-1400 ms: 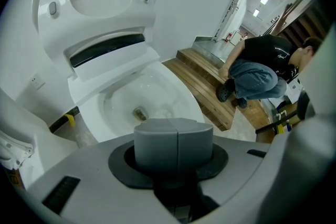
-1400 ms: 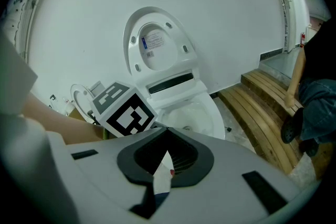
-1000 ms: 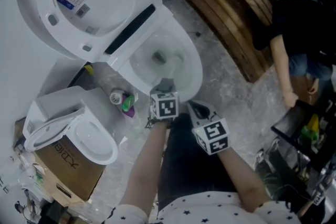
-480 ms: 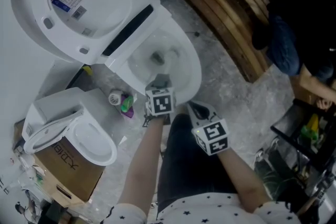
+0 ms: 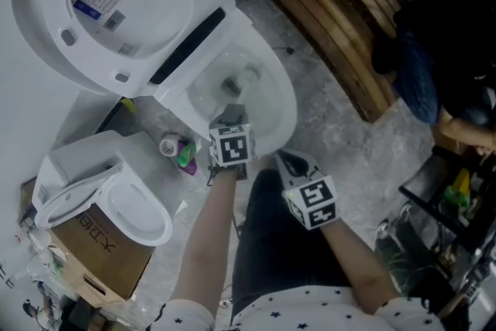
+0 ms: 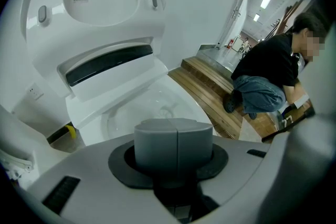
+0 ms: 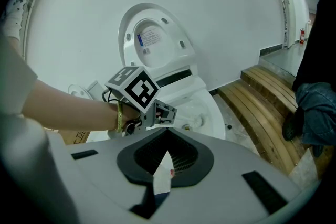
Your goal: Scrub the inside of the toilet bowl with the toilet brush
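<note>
A slatted wooden step (image 5: 349, 19) is seen at the upper right of the head view, on a grey speckled floor (image 5: 341, 151). A person (image 6: 265, 73) in a dark top and jeans is crouched at its edge. At the lower left, a spare white toilet (image 5: 108, 198) is set on a cardboard box (image 5: 101, 252). Just right of it, a green and pink bottle (image 5: 187, 155) lies on the floor.

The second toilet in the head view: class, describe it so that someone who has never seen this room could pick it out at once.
Find the big toilet with its lid raised, at upper left. Below and left of it, across a strip of grey floor, stands a smaller white toilet. Only this one rests on a brown cardboard box.
</note>
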`<act>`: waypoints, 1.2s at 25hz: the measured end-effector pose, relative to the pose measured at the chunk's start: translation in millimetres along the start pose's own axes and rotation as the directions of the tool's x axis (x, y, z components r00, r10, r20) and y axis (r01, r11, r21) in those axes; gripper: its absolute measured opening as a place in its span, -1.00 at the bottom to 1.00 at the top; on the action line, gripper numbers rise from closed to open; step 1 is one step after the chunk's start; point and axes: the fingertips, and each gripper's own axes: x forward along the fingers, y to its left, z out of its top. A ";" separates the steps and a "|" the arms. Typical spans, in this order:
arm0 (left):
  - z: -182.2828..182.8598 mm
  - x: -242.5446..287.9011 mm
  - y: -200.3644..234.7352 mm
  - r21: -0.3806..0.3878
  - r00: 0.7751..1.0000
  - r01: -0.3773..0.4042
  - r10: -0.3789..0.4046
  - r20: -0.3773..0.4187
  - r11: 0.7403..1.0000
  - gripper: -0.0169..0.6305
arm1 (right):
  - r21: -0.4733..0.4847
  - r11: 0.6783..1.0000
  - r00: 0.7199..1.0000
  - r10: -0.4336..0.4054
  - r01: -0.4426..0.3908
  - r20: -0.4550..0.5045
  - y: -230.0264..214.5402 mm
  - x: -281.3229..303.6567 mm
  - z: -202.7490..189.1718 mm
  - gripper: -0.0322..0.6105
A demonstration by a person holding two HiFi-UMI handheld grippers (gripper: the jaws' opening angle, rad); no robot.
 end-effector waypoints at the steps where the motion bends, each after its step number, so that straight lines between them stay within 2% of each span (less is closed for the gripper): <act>1: -1.2 1.1 0.8 -0.004 1.000 0.000 0.000 -0.007 1.000 -0.47 | 0.004 1.000 1.000 0.003 -0.003 -0.003 0.6 0.0 0.7 -0.88; 7: 12.3 2.1 9.3 0.004 1.000 -0.014 0.014 0.022 1.000 -0.47 | -0.007 1.000 1.000 -0.008 0.008 0.004 -4.8 2.9 -1.0 -0.88; 30: 22.1 8.0 42.4 -0.066 0.998 -0.049 0.051 0.032 0.997 -0.47 | 0.007 1.000 1.000 0.007 -0.007 -0.011 -2.8 7.2 2.8 -0.88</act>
